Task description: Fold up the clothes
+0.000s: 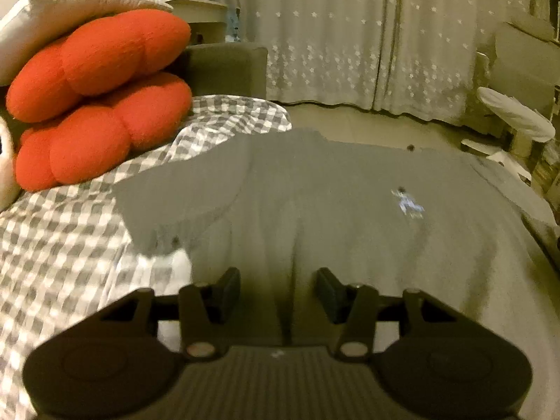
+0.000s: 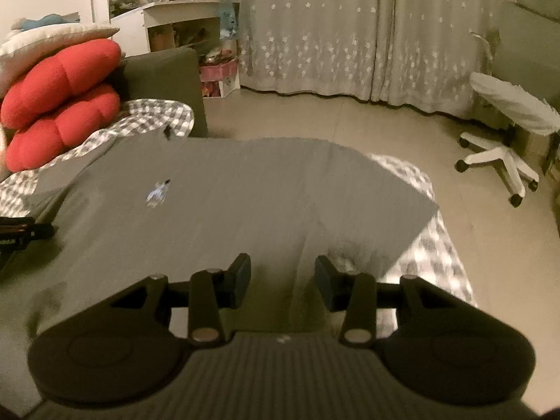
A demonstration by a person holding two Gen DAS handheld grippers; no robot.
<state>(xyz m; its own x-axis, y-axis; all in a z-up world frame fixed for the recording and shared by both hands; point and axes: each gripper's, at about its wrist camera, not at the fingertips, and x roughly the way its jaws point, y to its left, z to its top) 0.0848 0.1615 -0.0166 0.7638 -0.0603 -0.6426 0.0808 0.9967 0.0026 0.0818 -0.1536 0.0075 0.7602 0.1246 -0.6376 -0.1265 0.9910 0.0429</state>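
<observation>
A grey T-shirt (image 1: 350,217) with a small chest print (image 1: 407,203) lies spread flat on a checked sheet (image 1: 59,231). Its left sleeve (image 1: 168,196) rests on the sheet. My left gripper (image 1: 278,287) is open and empty, just above the shirt's near hem on the left side. In the right wrist view the same shirt (image 2: 227,210) shows with its right sleeve corner (image 2: 413,210) on the sheet. My right gripper (image 2: 282,276) is open and empty above the near hem on the right side. Part of the left gripper (image 2: 24,232) shows at the left edge.
Two red cushions (image 1: 98,98) under a grey pillow (image 1: 63,10) are stacked at the left on the bed. A dark sofa arm (image 2: 164,80) stands behind. A white swivel chair (image 2: 504,133) stands on the floor at the right, before star-patterned curtains (image 2: 332,28).
</observation>
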